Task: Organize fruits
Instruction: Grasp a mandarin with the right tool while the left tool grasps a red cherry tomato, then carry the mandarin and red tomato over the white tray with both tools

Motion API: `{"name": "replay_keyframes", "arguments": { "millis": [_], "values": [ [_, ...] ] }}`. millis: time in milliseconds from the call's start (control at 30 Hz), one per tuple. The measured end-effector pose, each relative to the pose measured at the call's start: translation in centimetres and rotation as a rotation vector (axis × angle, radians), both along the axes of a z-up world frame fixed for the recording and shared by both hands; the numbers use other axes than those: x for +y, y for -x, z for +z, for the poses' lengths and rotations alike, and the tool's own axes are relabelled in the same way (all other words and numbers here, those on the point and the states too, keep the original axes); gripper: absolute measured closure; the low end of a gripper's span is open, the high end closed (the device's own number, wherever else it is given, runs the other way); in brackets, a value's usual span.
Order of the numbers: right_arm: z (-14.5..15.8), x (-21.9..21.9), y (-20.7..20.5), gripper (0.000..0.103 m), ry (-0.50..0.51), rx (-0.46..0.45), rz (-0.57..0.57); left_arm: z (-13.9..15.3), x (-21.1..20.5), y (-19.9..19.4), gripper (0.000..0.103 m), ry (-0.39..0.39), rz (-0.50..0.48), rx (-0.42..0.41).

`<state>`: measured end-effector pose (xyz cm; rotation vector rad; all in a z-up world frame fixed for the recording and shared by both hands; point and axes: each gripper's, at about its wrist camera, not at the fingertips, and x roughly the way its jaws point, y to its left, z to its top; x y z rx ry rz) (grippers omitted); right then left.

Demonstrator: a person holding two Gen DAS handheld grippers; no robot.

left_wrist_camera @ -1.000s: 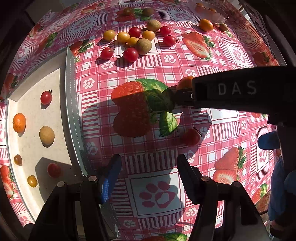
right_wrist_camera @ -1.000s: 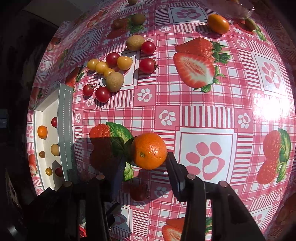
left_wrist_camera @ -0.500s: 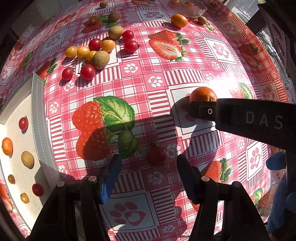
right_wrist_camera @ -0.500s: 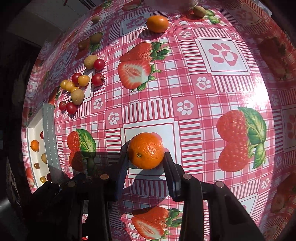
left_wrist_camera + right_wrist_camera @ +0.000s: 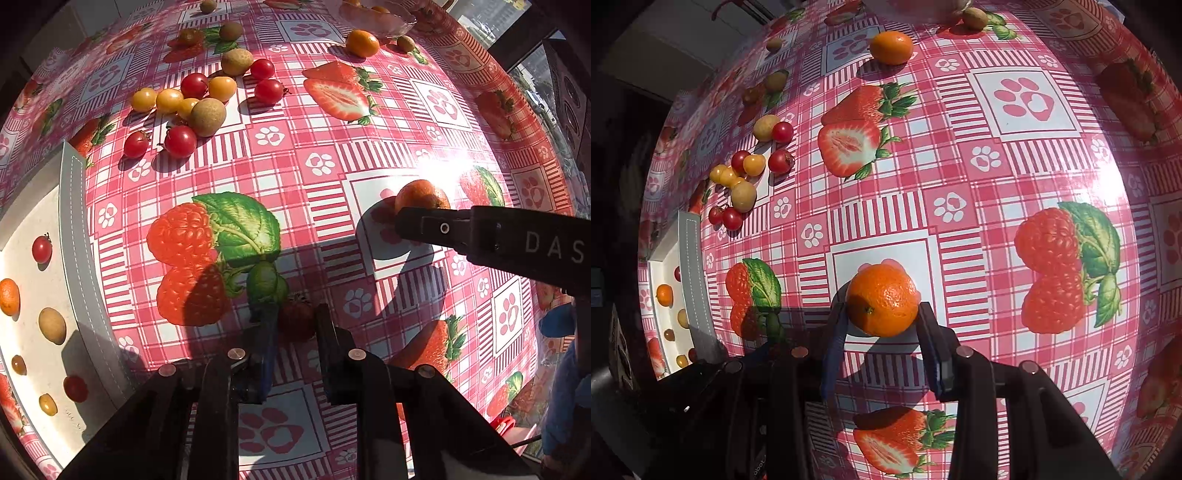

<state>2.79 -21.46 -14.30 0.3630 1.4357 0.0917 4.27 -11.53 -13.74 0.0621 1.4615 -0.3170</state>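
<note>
A small red cherry tomato [image 5: 295, 320], dim in the shadow of the tool above it, sits pinched between the two fingers of the left gripper [image 5: 293, 325], whose jaws have just been closing and now press on the fruit from either side, low over the pink checked tablecloth [image 5: 332, 166] beside a printed raspberry. The grip looks meant to lift it toward the white tray [image 5: 33, 291] at the left edge, where a red tomato, a small orange, a tan longan and a few darker and yellow fruits already lie spaced apart in a loose column, suggesting a sorting job partly done. To the right, the right gripper [image 5: 882, 314] is clamped on a glossy, pebble-skinned mandarin [image 5: 882, 300], its pads on the fruit's two flanks and the stem scar facing the camera; whether the fruit rests on the cloth or hangs just above it cannot be told. Farther off, a loose cluster of red and yellow cherry tomatoes and longans [image 5: 192, 107] waits on the cloth near the tray's far corner, with a second mandarin [image 5: 362, 43] apart from it, near a clear glass bowl [image 5: 376, 18] at the table's far end.
</note>
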Motion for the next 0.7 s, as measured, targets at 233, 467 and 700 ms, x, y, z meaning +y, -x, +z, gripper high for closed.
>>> {"name": "replay_keyframes", "arguments": {
  "millis": [233,467,700],
  "values": [
    [0.6,0.1,0.8,0.061,0.000,0.000,0.008,1.0,2.0,-1.0,0.081,0.050,0.029,-0.001],
    [1.7,1.1,2.0,0.061,-0.010,-0.001,0.015,3.0,4.6,-0.4,0.081,0.066,0.063,-0.030],
    [1.5,2.5,1.7,0.058,0.070,0.009,0.056,4.1,7.3,0.3,0.081,0.057,0.102,-0.041]
  ]
}}
